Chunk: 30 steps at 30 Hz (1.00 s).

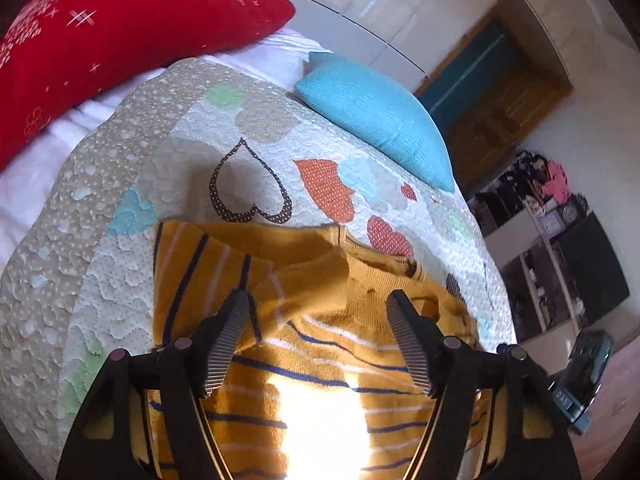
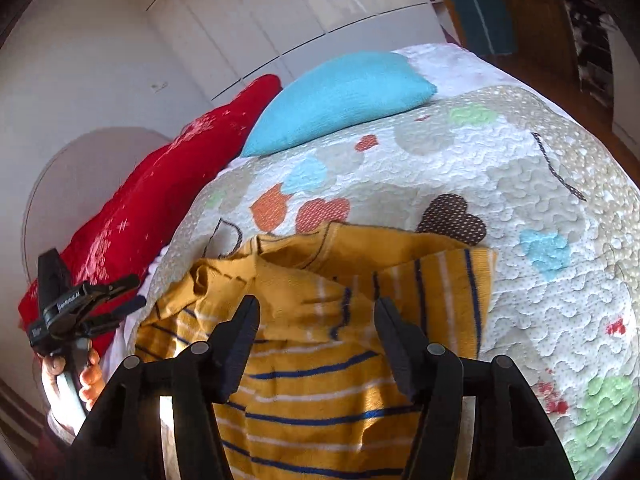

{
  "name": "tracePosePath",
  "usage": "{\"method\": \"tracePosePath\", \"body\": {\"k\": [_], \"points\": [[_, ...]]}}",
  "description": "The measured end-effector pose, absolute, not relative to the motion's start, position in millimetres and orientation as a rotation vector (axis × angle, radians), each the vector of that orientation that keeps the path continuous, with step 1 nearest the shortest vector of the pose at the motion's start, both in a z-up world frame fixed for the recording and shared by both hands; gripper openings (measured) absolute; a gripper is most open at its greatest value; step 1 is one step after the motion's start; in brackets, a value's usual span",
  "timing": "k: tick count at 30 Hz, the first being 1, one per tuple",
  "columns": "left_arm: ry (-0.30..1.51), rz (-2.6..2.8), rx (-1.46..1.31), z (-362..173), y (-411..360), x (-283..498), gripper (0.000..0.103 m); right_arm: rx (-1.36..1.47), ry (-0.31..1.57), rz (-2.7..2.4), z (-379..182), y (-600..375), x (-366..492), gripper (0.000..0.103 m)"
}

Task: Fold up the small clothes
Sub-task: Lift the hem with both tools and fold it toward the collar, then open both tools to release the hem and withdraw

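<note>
On the quilt (image 1: pixel 120 280), both tongs (image 1: pixel 316 300) (image 2: pixel 316 308) gape empty over the sweater (image 2: pixel 320 380); only the right view shows a hand (image 2: pixel 64 376).

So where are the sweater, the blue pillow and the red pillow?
sweater (image 2: pixel 320 380), right wrist view, striped body.
blue pillow (image 1: pixel 376 108), left wrist view, middle.
red pillow (image 1: pixel 120 36), left wrist view, middle.

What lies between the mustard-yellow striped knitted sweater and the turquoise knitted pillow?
Only bare quilted bedspread, patterned with hearts, lies between the mustard-yellow striped sweater and the turquoise pillow. Both wrist views show it.
</note>
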<state>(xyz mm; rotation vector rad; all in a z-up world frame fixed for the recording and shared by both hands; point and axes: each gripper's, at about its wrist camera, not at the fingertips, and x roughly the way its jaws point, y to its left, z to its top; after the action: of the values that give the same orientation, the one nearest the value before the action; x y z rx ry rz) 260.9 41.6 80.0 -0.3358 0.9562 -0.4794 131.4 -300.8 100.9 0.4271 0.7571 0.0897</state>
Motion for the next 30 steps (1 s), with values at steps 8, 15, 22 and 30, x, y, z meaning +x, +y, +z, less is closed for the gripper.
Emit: {"method": "tracePosePath", "body": {"k": [8, 15, 22, 30], "points": [[0.986, -0.622, -0.071, 55.7, -3.6, 243.2, 0.071, 0.279, 0.801, 0.237, 70.6, -234.9, 124.9, 0.058], [1.043, -0.43, -0.192, 35.4, 22.4, 330.4, 0.071, 0.206, 0.854, 0.087, 43.1, -268.9, 195.5, 0.057], [1.087, -0.343, -0.422, 13.5, 60.3, 369.9, 0.071, 0.559, 0.833, -0.036, 28.1, -349.5, 232.4, 0.055], [1.073, -0.315, -0.382, 37.7, 83.3, 340.0, 0.071, 0.543, 0.801, -0.237, 49.6, -380.6, 201.8, 0.072]]}}
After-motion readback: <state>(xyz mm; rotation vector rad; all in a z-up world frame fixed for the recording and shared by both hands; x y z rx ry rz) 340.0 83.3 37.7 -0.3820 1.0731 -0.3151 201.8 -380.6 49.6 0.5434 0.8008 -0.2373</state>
